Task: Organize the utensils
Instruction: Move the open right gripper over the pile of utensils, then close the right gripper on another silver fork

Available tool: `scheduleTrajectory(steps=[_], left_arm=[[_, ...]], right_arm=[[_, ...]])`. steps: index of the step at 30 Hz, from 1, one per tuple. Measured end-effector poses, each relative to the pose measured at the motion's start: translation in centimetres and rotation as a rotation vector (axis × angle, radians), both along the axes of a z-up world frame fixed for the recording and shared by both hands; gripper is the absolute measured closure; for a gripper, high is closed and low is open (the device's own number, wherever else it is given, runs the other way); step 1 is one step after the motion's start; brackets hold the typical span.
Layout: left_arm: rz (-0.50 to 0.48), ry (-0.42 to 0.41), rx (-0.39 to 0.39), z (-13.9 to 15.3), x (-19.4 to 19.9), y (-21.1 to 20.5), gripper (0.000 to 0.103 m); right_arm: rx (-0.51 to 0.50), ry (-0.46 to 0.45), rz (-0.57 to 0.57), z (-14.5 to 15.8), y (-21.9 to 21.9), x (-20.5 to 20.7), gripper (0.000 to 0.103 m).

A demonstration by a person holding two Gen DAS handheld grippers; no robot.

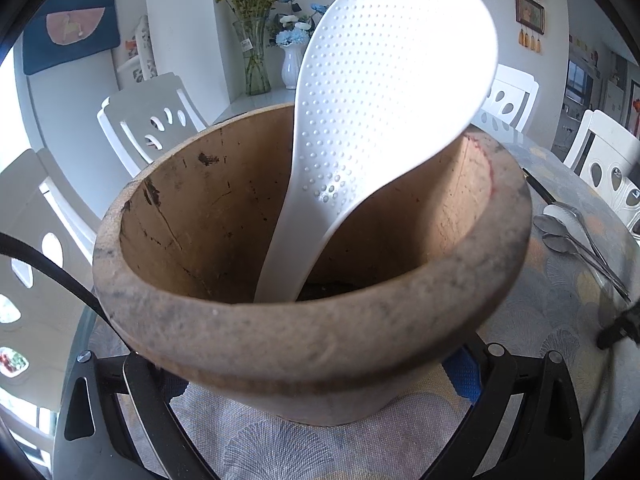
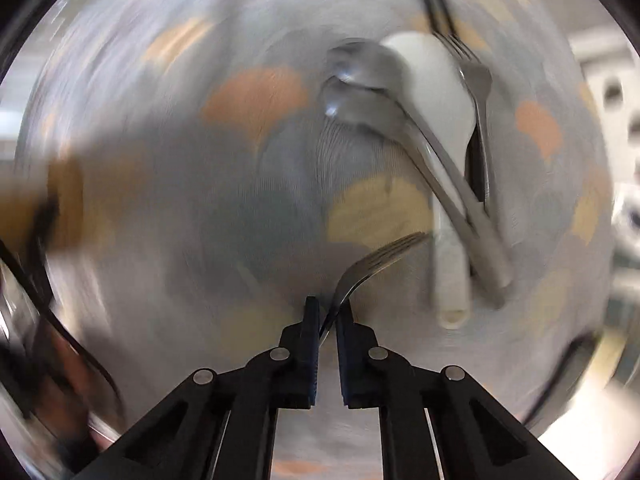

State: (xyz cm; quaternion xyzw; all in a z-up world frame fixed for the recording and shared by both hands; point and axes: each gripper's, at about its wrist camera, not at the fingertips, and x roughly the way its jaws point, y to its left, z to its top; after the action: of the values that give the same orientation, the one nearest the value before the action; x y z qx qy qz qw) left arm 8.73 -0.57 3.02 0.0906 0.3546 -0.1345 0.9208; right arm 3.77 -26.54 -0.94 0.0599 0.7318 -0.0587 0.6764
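Room: dining area with white chairs (image 1: 148, 120) around a round table (image 1: 560, 292) under a grey cloth printed with orange and yellow fan shapes; two vases of flowers (image 1: 276, 40) stand on a white counter behind, framed pictures (image 1: 529, 12) hang on the wall at right.
Fork (image 2: 372, 268): metal, clamped by its handle in the right gripper (image 2: 327, 320); tines stick out ahead of the fingertips and curve to the right, above the cloth.
Right gripper: clenched on the fork handle, pointing down at the table; jaws almost together with only the thin handle between the blue pads. View heavily motion-blurred.
Loose pile (image 2: 440, 152): on the cloth beyond the held fork, lying together and overlapping; two metal spoons (image 2: 360, 92), one white spoon (image 2: 436, 92), a second fork (image 2: 476, 72), and dark chopsticks (image 2: 434, 4) running out at the top. Exact stacking order not readable through the blur.
Pot (image 1: 304, 280): brown, worn, thick-rimmed holder, standing upright on the cloth, well left of the loose pile as seen from the left wrist view.
Rice paddle (image 1: 376, 92): white, dimpled, standing in the pot with handle down and blade up, leaning to the right over the rim.
Left gripper (image 1: 316, 392): jaws spread wide on either side of the pot's base; a blue pad (image 1: 464, 376) sits against the pot's right side; contact on the left side cannot be told, so a firm grip cannot be confirmed.
Cable (image 1: 52, 268): black, crossing the left edge of the left wrist view.
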Motion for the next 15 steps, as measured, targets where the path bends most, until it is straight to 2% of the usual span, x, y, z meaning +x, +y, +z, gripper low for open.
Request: scheduleTrajectory(steps=[1,3,8,12,15], left_arm=[[0.0,0.0,0.002,0.0,0.1,0.0,0.002],[0.001,0.0,0.004,0.0,0.2,0.0,0.002],[0.001,0.002,0.008,0.0,0.3,0.0,0.002],[0.003,0.003,0.013,0.0,0.3,-0.1,0.002],[0.005,0.006,0.019,-0.1,0.2,-0.3,0.002]], right_arm=[[-0.034,-0.008,0.067,0.1,0.0,-1.1,0.096],[-0.005,-0.025,0.071,0.2,-1.0,-2.5,0.096],[0.166,-0.079,-0.15,0.3,-5.4,-4.5,0.096],[0.171,-0.124,-0.219,0.2,-6.8,-5.3,0.096],[0.173,-0.211,-0.231,0.7,-7.2,-7.3,0.1]])
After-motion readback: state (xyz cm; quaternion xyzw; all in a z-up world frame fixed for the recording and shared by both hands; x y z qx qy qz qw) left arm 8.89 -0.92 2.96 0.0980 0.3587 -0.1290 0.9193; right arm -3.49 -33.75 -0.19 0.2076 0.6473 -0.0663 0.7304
